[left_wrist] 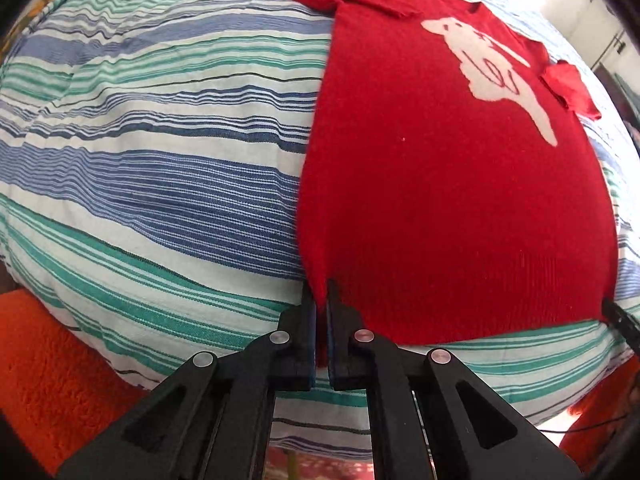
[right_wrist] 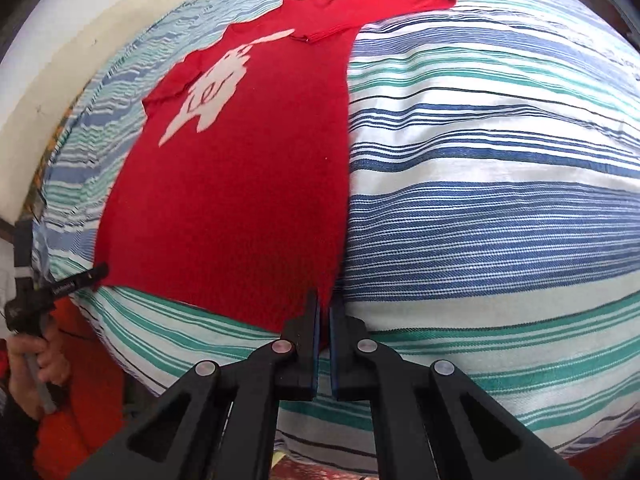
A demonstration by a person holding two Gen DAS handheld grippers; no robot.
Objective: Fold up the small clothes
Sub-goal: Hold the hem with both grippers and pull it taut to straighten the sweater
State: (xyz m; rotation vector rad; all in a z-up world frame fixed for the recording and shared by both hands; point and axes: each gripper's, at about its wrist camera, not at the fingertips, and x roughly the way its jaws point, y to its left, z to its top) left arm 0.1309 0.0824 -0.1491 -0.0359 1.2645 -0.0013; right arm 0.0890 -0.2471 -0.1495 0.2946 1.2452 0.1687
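Pinched tight at the hem corners: left gripper (left_wrist: 322, 296) and right gripper (right_wrist: 325, 300) each clamp the red sweater (left_wrist: 440, 184), which stretches straight ahead across the striped bedspread (left_wrist: 160, 184), collar farthest away, so the fold likely runs forward.

Bed (left_wrist: 160, 184) covered by striped sheet (right_wrist: 500, 208): blue, teal, white bands, slightly rumpled. 1 red sweater (left_wrist: 440, 208) lies flat on it, front up, white animal motif (left_wrist: 496, 76) showing, 2 short sleeves spread, hem at near edge.
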